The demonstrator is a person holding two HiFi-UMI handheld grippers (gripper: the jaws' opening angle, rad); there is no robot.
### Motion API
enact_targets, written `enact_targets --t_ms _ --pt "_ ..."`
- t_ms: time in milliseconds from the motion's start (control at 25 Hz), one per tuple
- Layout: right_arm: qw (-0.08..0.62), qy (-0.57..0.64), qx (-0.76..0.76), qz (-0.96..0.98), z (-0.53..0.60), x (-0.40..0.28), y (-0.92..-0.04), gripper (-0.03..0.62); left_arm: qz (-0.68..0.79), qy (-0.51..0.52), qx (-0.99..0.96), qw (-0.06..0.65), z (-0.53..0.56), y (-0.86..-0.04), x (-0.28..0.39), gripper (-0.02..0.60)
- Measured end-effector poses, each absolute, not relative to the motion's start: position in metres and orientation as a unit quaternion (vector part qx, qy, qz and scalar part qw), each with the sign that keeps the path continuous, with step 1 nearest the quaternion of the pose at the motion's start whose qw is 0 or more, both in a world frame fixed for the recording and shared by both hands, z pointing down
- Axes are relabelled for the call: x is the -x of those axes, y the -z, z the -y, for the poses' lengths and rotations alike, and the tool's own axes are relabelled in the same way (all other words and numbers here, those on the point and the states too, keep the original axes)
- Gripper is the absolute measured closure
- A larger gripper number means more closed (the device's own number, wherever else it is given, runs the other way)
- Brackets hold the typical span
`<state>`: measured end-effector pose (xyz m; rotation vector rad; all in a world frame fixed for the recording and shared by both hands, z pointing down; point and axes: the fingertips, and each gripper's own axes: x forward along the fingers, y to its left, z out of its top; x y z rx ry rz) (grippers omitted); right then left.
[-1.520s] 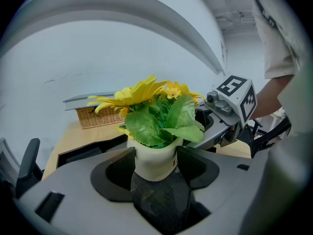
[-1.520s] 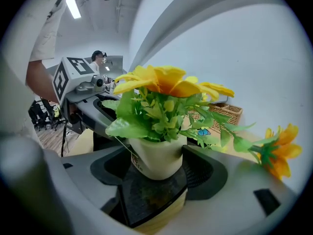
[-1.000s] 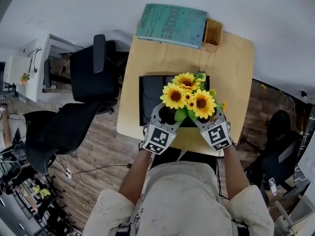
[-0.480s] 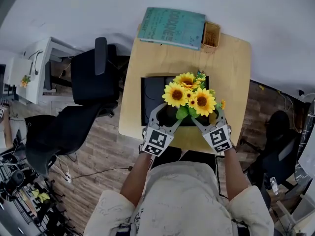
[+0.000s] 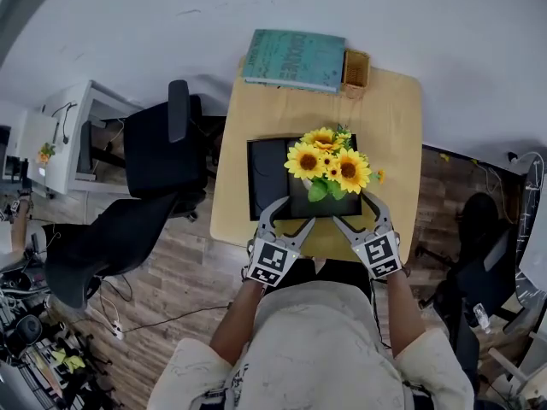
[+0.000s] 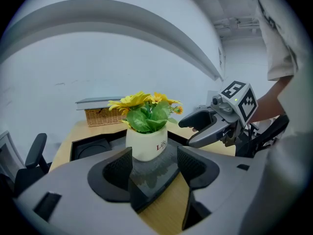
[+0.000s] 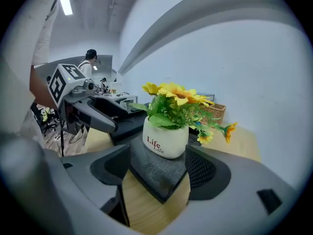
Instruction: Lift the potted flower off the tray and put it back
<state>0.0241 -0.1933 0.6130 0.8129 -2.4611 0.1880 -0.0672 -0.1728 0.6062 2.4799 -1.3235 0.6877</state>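
Your left gripper (image 5: 286, 219) and right gripper (image 5: 359, 214) have drawn back from the potted flower (image 5: 329, 165), which stands upright on the tray (image 5: 267, 169). Both gape wide and empty; keep retreating straight so the jaws clear the petals.

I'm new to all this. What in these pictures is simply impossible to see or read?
White pot: in the head view it is hidden beneath the sunflowers.
Black tray: its right part is covered by the blooms in the head view.
Teal book: the cover print is too small to read in the head view.
Wicker basket: its contents; the left gripper view shows only its side, and it is too small in the head view.
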Motion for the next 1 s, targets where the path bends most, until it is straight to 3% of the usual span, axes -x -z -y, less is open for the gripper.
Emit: enact_targets --t_ms 1000 --pt "0.238 -0.056 -0.367 0.898 0.141 -0.038 -0.582 0.247 0.455 -0.198 -0.865 0.07 0.129 -0.577 0.072 0.305"
